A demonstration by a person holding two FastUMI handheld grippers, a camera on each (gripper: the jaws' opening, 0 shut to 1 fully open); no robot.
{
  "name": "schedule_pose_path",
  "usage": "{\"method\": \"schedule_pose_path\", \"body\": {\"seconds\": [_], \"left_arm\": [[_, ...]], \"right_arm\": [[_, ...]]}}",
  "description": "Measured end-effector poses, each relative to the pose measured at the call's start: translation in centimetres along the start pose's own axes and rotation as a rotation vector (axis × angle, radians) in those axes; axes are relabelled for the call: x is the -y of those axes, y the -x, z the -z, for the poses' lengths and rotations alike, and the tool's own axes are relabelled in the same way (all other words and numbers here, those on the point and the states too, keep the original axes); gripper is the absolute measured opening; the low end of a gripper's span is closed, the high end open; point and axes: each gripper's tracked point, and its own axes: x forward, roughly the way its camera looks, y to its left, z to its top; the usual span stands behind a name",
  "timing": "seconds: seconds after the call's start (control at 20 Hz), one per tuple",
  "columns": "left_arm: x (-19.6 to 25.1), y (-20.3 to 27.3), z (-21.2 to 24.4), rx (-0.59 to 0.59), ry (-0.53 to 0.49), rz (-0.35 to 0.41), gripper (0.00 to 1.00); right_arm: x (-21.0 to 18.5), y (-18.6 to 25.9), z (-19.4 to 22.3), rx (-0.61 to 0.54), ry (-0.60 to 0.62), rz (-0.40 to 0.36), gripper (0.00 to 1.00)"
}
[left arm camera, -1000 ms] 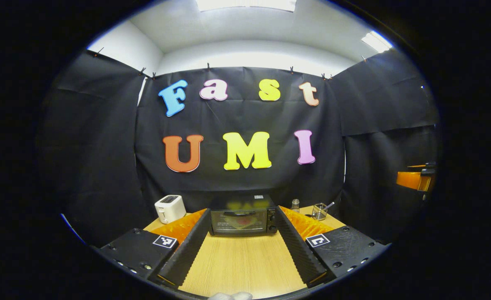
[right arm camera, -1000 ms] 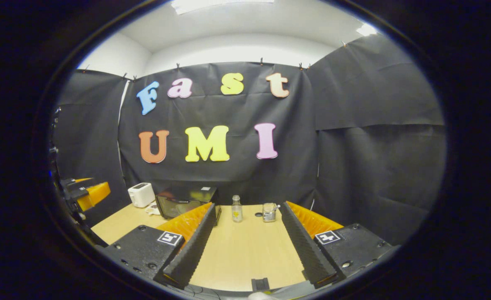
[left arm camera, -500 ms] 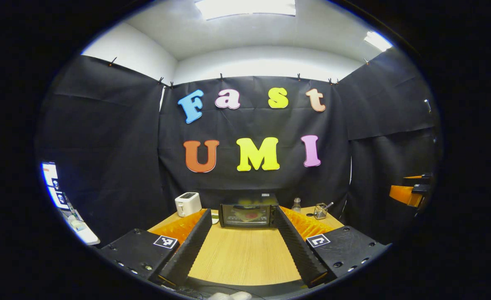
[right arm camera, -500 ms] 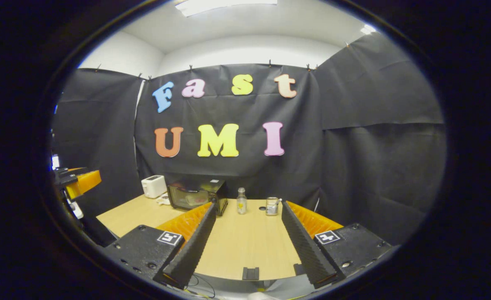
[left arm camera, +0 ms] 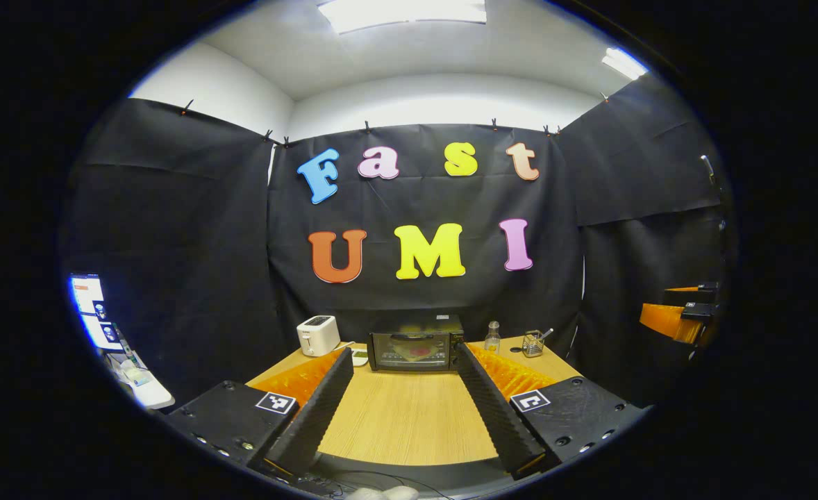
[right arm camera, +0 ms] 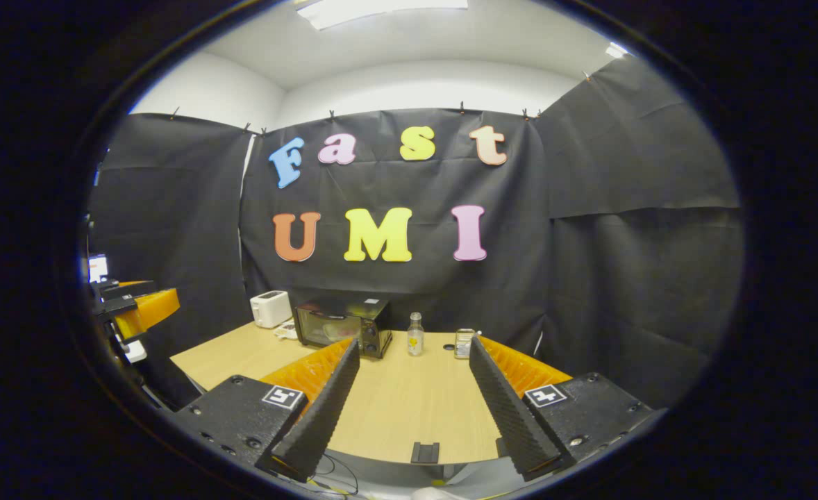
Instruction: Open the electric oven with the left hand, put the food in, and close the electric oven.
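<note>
Oven: electric oven (left arm camera: 416,351) at 12 o'clock, at the table's far edge, door shut, red food behind the glass.
Left gripper (left arm camera: 404,406): fingers spread, grasping nothing, above the near table (left arm camera: 402,430) edge.
Right gripper (right arm camera: 414,399): fingers spread, empty.
Open room: bare tabletop between grippers and oven.
Neighbours: toaster (left arm camera: 317,335) at 11 o'clock, bottle (right arm camera: 415,335) at 1 o'clock.

Food (left arm camera: 416,352) behind the oven (left arm camera: 416,351) glass is indistinct.
</note>
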Motion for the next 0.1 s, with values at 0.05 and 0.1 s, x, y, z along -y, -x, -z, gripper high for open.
{"method": "schedule_pose_path", "body": {"seconds": [0.05, 0.1], "left_arm": [[0.12, -0.2, -0.13, 0.004, -0.003, 0.002, 0.96], [0.19, -0.37, -0.17, 0.005, -0.006, 0.006, 1.0]], "right_arm": [[0.16, -0.22, 0.02, 0.0, -0.002, 0.006, 0.96], [0.41, -0.42, -0.02, 0.001, -0.007, 0.012, 0.96]]}}
